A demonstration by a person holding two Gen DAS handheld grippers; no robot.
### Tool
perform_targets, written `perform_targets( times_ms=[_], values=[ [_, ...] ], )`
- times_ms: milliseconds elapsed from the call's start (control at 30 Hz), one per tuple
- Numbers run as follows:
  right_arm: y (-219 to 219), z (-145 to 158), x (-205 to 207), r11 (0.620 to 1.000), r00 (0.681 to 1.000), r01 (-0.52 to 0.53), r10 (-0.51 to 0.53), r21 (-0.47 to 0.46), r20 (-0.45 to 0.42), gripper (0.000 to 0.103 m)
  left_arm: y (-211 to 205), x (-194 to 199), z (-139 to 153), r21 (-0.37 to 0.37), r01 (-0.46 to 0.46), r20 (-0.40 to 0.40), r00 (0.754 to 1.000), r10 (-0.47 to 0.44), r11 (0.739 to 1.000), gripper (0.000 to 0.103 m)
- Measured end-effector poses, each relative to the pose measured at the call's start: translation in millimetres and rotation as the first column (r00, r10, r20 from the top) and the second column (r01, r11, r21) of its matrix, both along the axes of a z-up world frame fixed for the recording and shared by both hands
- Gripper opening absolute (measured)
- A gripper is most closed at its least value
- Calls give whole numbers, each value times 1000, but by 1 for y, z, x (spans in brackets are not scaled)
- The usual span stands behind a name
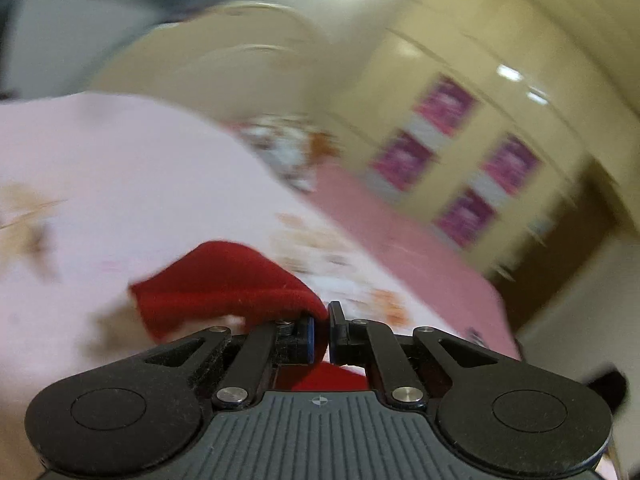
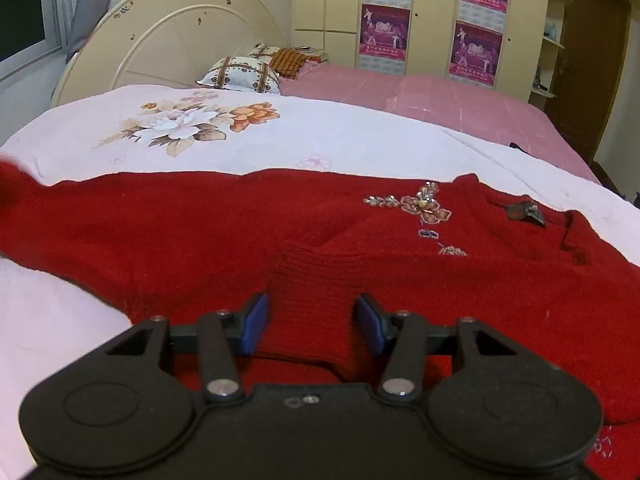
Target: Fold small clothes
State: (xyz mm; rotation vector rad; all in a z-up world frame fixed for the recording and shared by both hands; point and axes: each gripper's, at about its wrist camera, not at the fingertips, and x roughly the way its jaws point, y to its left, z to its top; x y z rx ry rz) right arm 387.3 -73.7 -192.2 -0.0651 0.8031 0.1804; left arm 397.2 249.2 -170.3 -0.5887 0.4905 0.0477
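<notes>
A red knit sweater (image 2: 200, 232) with beaded flower trim near the collar lies spread on a white floral quilt (image 2: 240, 140). My right gripper (image 2: 310, 320) is open, its blue pads either side of a ribbed sleeve cuff (image 2: 308, 292) folded over the sweater's body. My left gripper (image 1: 322, 332) is shut on a fold of the red sweater (image 1: 224, 280) and holds it lifted above the quilt (image 1: 100, 180); that view is blurred by motion.
A pink bedsheet (image 2: 440, 92) covers the far side of the bed, with patterned pillows (image 2: 240, 74) by the cream headboard (image 2: 180, 28). Cream wardrobes with purple posters (image 2: 384, 12) stand behind. A brown door (image 2: 592, 60) is at the right.
</notes>
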Motion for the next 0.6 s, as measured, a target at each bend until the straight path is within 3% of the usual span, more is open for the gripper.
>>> perform_targets(
  times_ms=[100,167,267,333,400,500,600],
  values=[
    [-20,16,-7,993,998,52,-54,105,16,47,-60,11,20,5,177,34,984,-177,984,6],
    [-39,28,-16,987,995,84,-90,136,42,47,-107,15,27,1,291,34,956,-290,957,6],
    [-79,42,-29,975,986,147,-157,169,50,48,-186,19,24,23,454,-2,891,-454,891,6],
    [-109,45,-38,966,977,200,-210,166,46,50,-236,23,6,47,537,-74,843,-533,842,7],
    [-137,44,-47,955,968,243,-250,172,23,51,-273,23,-12,93,573,-161,816,-555,815,7],
    [-170,39,-60,931,959,281,-281,234,-33,52,-306,22,-33,103,620,-289,767,-573,778,7],
    [-191,32,-67,896,956,294,-283,332,-81,56,-306,-9,-27,145,620,-281,773,-569,771,7]
  ],
)
